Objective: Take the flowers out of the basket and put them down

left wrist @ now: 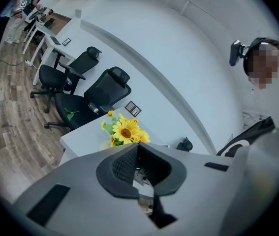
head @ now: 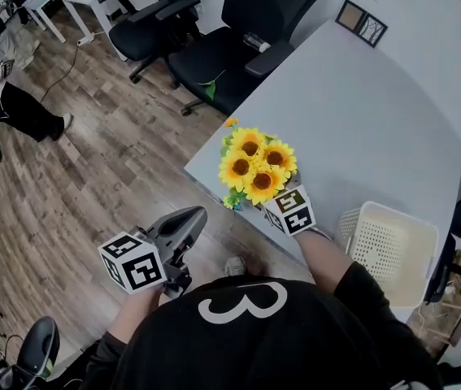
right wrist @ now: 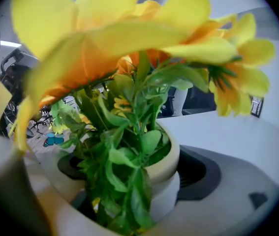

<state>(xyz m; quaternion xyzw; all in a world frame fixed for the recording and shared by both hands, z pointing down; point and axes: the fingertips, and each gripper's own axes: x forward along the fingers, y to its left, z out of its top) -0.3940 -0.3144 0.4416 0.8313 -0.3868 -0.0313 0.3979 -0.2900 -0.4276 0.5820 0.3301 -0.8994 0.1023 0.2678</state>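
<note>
Flowers: sat at the centre of the head view as a bunch of yellow sunflowers in a cream pot; were held over the near left corner of the grey table; contact of the pot's base with the tabletop could not be told from any view.
Right gripper: was clenched on the pot, with a dark pad on either side of it in the right gripper view; was crowded by leaves and petals across most of that frame.
Left gripper: hung at the lower left of the head view, off the table and above the wood floor; was drawn closed on nothing, tips aimed toward the flowers.
Basket: stood at the lower right of the head view, cream and perforated, on the table; was well apart from the flowers and looked emptied.
Step in hand: was judged as the carry-and-place part; lifting out looked done, setting down not yet.
Next move: called for lowering the pot upright onto bare tabletop, preferably further up-frame from the edge; then for parting the right jaws and backing off low, without dragging the blooms.
Risk: was close to the table's corner and looked top-heavy; could have tipped over the edge if released at a tilt.
Surroundings: black office chairs along the top of the head view, beyond the table.
</note>
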